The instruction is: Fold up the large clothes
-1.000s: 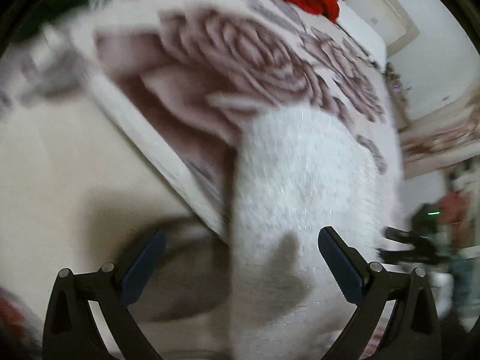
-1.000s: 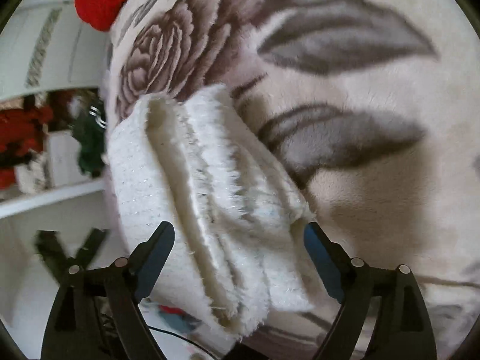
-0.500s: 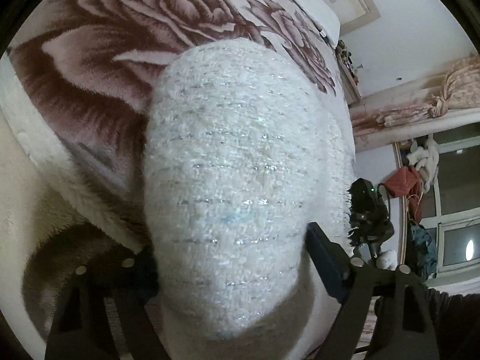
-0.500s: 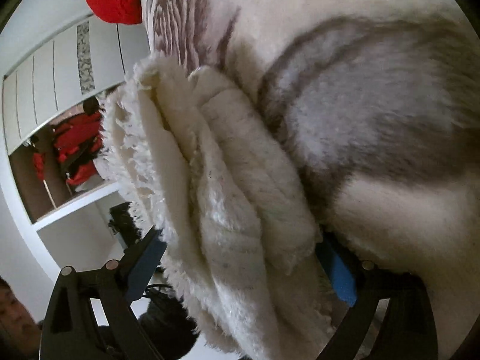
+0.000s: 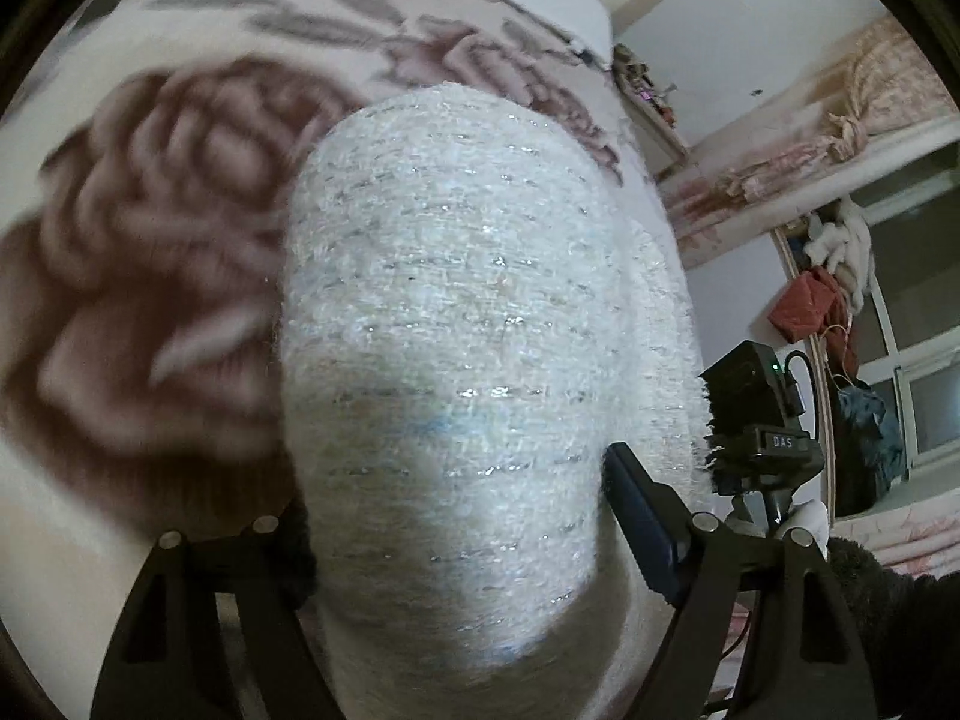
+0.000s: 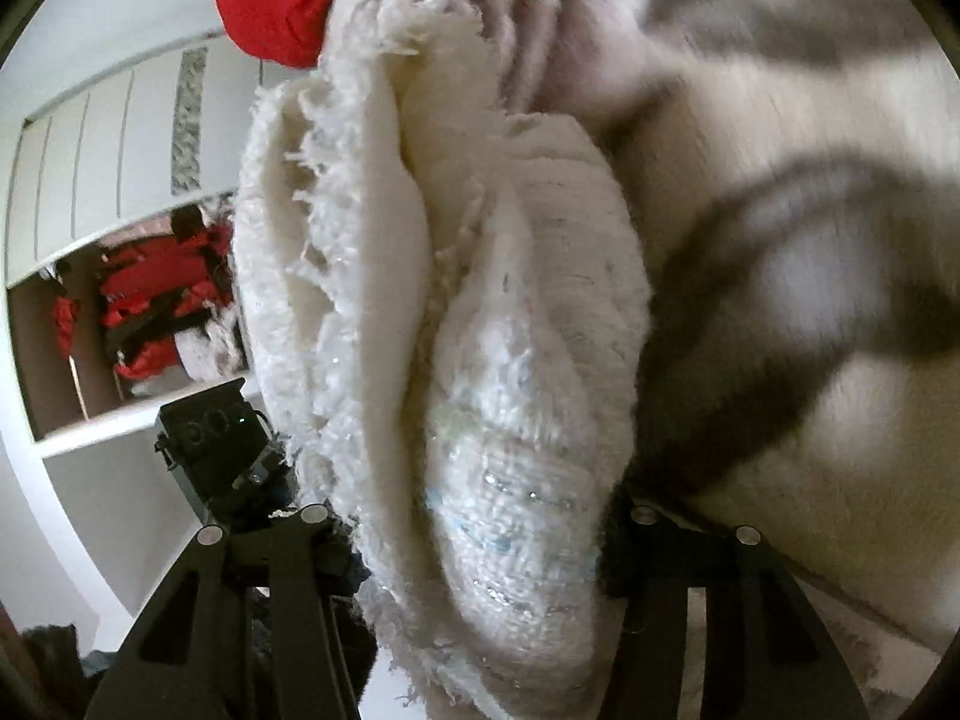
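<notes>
Gripping a folded white knit garment (image 5: pixel 456 360) as their jaws close, both grippers (image 5: pixel 456 540) (image 6: pixel 474 540) seem ready to lift it off the rose-print blanket (image 5: pixel 150 228)

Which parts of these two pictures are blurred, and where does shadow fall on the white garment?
Left wrist view: the rose-print blanket is smeared by motion, the white garment is sharp, with shadow over its lower part. Right wrist view: the blanket's grey leaf pattern is blurred, the garment's fringed folds are fairly sharp; fisheye bends the room's edges.
</notes>
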A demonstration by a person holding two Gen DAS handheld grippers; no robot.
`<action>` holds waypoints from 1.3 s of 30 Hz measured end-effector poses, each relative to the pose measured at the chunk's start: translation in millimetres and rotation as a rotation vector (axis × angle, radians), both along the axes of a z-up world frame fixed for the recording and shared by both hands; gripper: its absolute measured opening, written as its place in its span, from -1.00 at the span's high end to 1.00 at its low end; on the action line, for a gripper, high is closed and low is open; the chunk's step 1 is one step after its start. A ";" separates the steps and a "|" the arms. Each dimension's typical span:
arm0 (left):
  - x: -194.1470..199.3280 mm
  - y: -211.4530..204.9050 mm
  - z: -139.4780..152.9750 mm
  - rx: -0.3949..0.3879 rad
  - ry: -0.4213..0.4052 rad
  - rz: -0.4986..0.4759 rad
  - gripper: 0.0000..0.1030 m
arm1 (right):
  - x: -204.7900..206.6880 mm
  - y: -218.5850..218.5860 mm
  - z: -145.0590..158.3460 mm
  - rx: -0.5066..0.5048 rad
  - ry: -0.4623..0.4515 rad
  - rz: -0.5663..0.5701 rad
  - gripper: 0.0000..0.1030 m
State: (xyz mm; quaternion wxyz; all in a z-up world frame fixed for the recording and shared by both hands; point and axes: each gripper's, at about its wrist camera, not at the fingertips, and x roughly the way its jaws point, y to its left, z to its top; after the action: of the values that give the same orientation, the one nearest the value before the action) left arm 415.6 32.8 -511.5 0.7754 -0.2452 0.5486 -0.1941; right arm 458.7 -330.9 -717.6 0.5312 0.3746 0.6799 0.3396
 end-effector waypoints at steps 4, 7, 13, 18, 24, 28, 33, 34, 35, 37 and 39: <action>80.8 -2.2 12.2 0.005 -0.073 -0.041 -0.54 | 60.6 -5.3 31.4 -0.002 -0.060 -0.063 -0.08; 146.8 -5.0 9.7 -0.007 -0.117 -0.061 -0.53 | 124.3 -5.8 47.7 -0.011 -0.109 -0.102 -0.08; 269.6 -14.0 -29.8 -0.013 -0.144 -0.099 -0.54 | 272.8 -6.0 48.3 -0.050 -0.194 -0.150 -0.08; 323.7 -16.0 -86.1 0.007 -0.060 -0.106 -0.54 | 365.7 -6.0 11.1 -0.107 -0.173 -0.153 -0.08; 313.4 -19.0 -86.9 0.065 -0.021 -0.117 -0.58 | 406.8 0.7 -19.4 -0.169 -0.092 -0.092 -0.15; 303.3 -21.0 -64.8 0.194 -0.020 -0.067 -0.61 | 400.2 1.0 -1.0 -0.315 -0.087 -0.050 -0.40; 265.4 -18.1 -30.4 0.559 -0.147 -0.003 -0.81 | 368.2 3.6 56.9 -0.751 -0.270 -0.052 -0.61; 251.1 -20.1 -23.5 0.608 -0.168 0.010 -0.82 | 353.7 8.0 70.9 -0.867 -0.314 -0.062 -0.63; 237.3 -22.6 -16.2 0.647 -0.191 0.021 -0.82 | 340.5 13.9 81.1 -0.936 -0.352 -0.070 -0.64; 214.9 -25.8 -3.9 0.693 -0.216 0.030 -0.83 | 306.8 25.9 101.8 -1.106 -0.451 -0.074 -0.71; 186.3 -33.6 15.8 0.717 -0.231 0.038 -0.83 | 267.4 30.6 114.7 -1.173 -0.513 -0.076 -0.72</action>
State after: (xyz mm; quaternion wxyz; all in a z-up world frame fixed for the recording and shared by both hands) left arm 601.9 -0.7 -495.7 0.8723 0.0549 0.4859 -0.0016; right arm 726.1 -300.3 -603.0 0.8053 -0.0480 0.5902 -0.0291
